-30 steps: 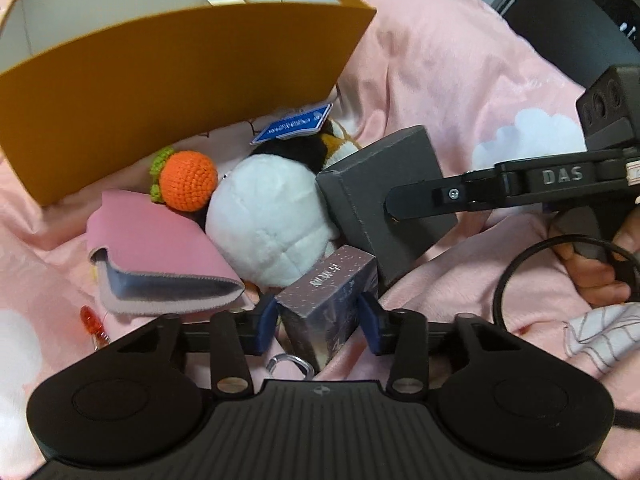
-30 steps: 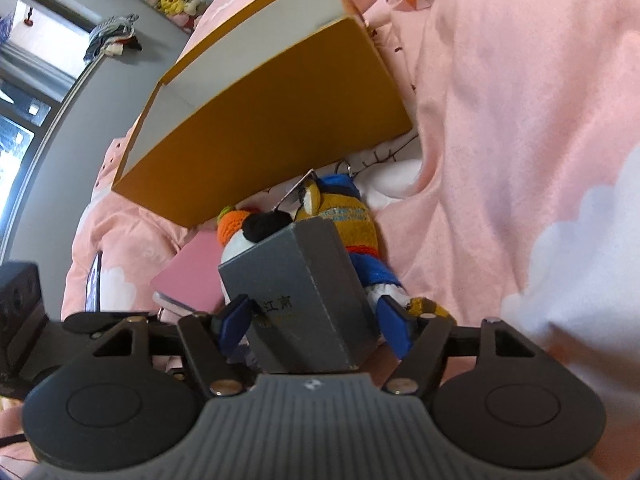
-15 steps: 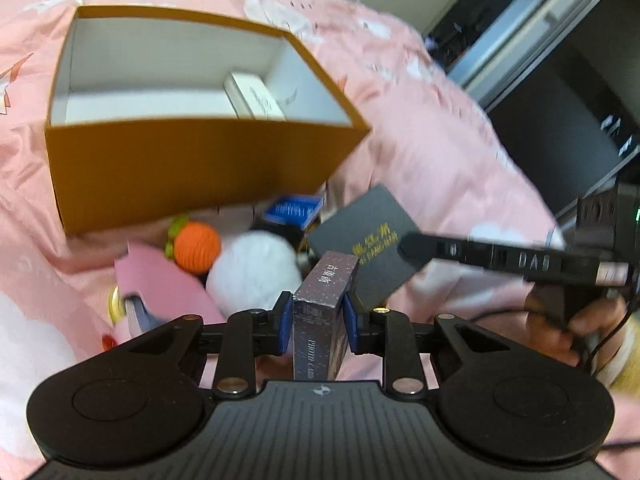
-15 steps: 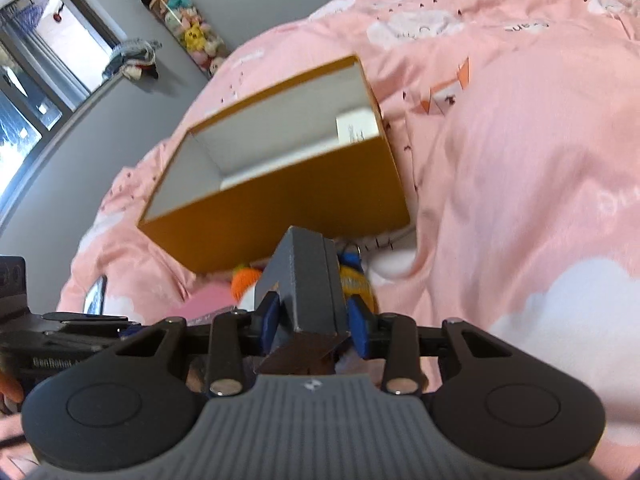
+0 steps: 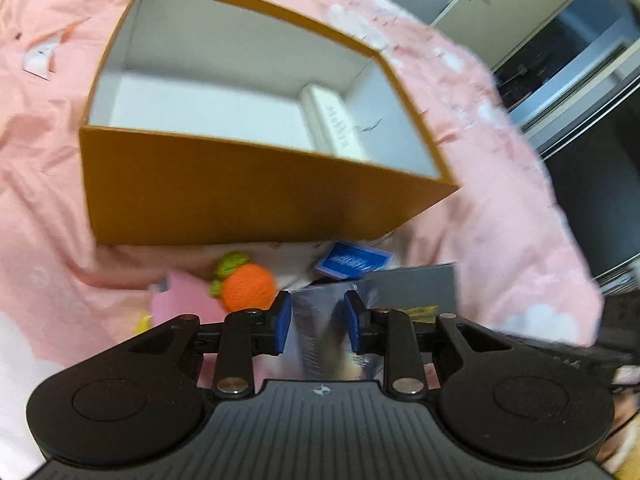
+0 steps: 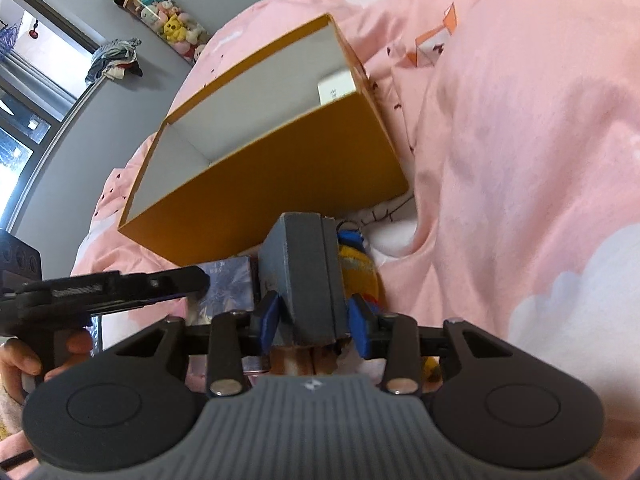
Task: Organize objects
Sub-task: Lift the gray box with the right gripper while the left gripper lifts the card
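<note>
Orange box (image 5: 248,196) is seen at twelve o'clock, nearer the left gripper (image 5: 316,326) closed on a shiny carton (image 5: 316,340); a grey box (image 6: 306,276) is squeezed by the right gripper (image 6: 314,322).

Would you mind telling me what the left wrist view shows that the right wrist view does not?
Only the left wrist view shows the crocheted orange, the blue card, the full length of the white carton on the box floor, and the left claw shut on the purple box.

Only the right wrist view shows the plush toys on the wall, the window, the yellow and blue plush, and the right claw shut on the grey box.

Both show the orange box on the pink bedding.
</note>
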Demonstrator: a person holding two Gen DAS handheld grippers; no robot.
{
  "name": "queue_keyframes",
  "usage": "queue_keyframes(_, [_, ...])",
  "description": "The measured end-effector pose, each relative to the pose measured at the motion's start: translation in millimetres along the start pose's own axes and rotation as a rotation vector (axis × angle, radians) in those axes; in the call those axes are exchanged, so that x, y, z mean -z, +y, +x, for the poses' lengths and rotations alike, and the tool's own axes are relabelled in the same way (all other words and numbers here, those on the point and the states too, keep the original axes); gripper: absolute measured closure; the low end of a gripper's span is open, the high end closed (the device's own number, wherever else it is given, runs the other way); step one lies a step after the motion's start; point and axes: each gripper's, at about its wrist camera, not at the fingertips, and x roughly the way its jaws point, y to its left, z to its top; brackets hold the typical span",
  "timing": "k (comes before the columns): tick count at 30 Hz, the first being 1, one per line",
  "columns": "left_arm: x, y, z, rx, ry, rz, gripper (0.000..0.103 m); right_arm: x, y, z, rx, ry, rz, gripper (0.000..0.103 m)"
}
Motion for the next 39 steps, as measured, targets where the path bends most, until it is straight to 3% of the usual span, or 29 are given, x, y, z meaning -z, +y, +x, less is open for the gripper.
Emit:
queue_keyframes(5, [9.3,7.1,1.0,0.02,0.03,-0.043,0.068,-3.5,0.6,8.8,-0.023,0.028,-0.008,0.059])
queue_keyframes(8, [15.7,6.2,-2.6,-0.041,0.034,-0.035,0.05,-7.4,0.1,10.8,-0.013,0.033,-0.015,0.053])
queue_keyframes(10, [20.4,2.2,-7.2,-0.068,0.028,-0.01,0.045,-8.6,0.3,9.6,-0.002,0.026,-0.023,0.051])
queue_keyframes(12, [22.4,-5.2,-10.6,-0.049,0.021,0.021,0.037,-9.0,0.3,9.2,-0.005,0.023,-0.025,0.051])
queue_keyframes(14, [22.2,-13.5,-8.4,-0.049,0.034,0.047,0.034,-8.7,0.4,9.6,-0.006,0.022,-0.025,0.051])
queue_keyframes(17, [21.6,-19.7,0.6,-0.112,0.063,0.037,0.033,-7.5,0.8,10.0,-0.004,0.021,-0.026,0.051])
queue_keyframes(28, [15.7,-7.1,13.5,-0.114,0.109,-0.124,0.033,-5.8,0.9,14.1,-0.01,0.036,-0.031,0.051])
queue_keyframes(39, [17.8,-11.4,11.5,-0.129,0.093,-0.11,0.037,-4.7,0.7,7.6,-0.006,0.011,-0.023,0.058])
